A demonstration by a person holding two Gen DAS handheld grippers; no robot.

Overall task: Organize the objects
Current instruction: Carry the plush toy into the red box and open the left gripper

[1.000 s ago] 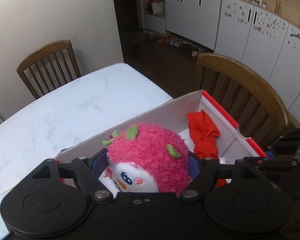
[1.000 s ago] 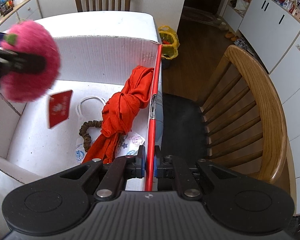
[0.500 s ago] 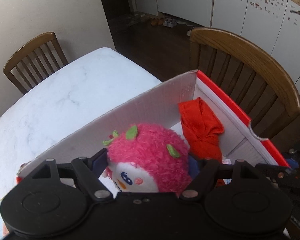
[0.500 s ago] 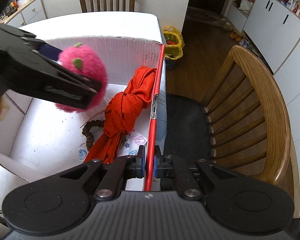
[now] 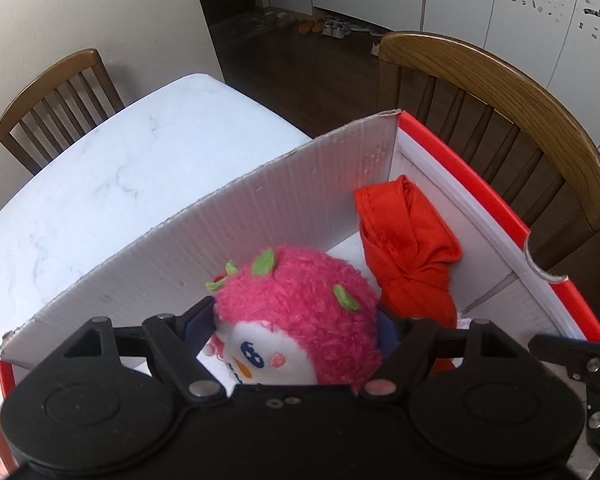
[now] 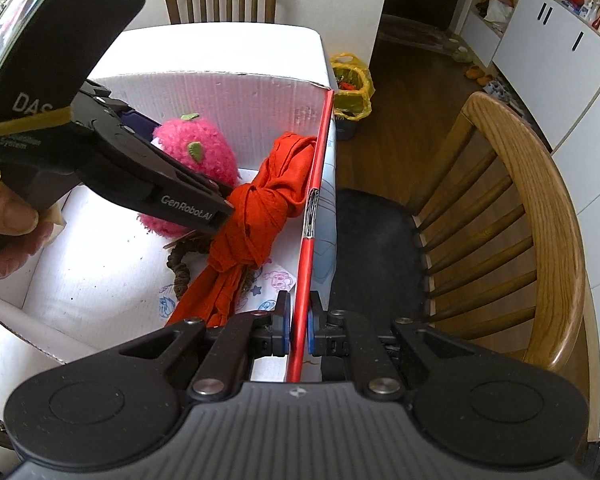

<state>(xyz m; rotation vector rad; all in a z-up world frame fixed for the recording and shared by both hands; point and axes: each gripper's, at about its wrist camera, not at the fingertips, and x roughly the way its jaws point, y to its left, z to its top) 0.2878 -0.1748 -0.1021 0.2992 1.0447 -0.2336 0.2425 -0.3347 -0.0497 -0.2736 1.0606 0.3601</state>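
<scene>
Left gripper (image 6: 204, 200) angled into box (image 6: 204, 92)

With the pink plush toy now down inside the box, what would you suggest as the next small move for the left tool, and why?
Probably open the left tool and let go. The plush toy sits low inside the box, beside the red cloth, apparently near the floor, while the right tool pinches the box's red edge to steady it. Whether the toy touches bottom is unclear, so release gently.

Left wrist view looks steeply down, close, into the cardboard box (image 5: 284, 184) from its near edge. Right wrist view looks down along the box's red-edged right wall. Both share the box interior and red cloth (image 6: 268, 200).
</scene>
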